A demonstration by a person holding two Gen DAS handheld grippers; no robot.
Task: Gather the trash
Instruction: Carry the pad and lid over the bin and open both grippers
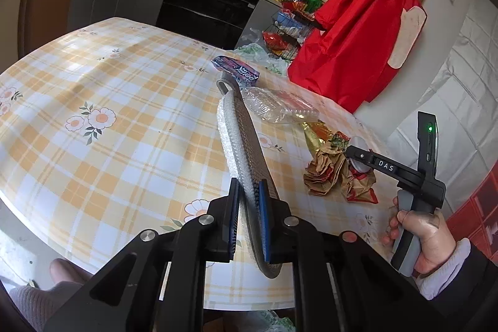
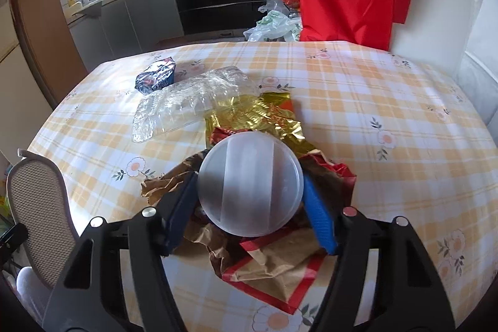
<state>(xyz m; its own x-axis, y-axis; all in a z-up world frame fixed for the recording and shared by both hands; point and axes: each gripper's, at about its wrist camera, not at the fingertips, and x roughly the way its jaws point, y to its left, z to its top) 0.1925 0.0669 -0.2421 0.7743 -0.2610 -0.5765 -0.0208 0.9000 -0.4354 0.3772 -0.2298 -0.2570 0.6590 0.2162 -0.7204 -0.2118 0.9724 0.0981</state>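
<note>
Left gripper [image 1: 249, 207] is clamping the rim of a flat oval mesh-textured pad [image 1: 242, 142], holding it on edge over the plaid floral tablecloth [image 1: 109, 83]. Right gripper [image 2: 249, 207] is squeezing a round frosted plastic lid [image 2: 250, 182], above crumpled brown paper bag [image 2: 274, 273], gold foil wrapper [image 2: 258, 114], and clear crinkled plastic tray [image 2: 186, 105]; a dark blue snack packet [image 2: 157, 78] is sitting just beyond.

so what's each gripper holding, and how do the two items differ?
The left gripper clamps a flat mesh insole edge-on, fingers nearly together. The right gripper holds a round translucent plastic lid, fingers spread wide around it. The insole is long, narrow and textured; the lid is circular and smooth. The insole is held off the table; the lid sits over the crumpled brown paper. Both are gripped.
</note>
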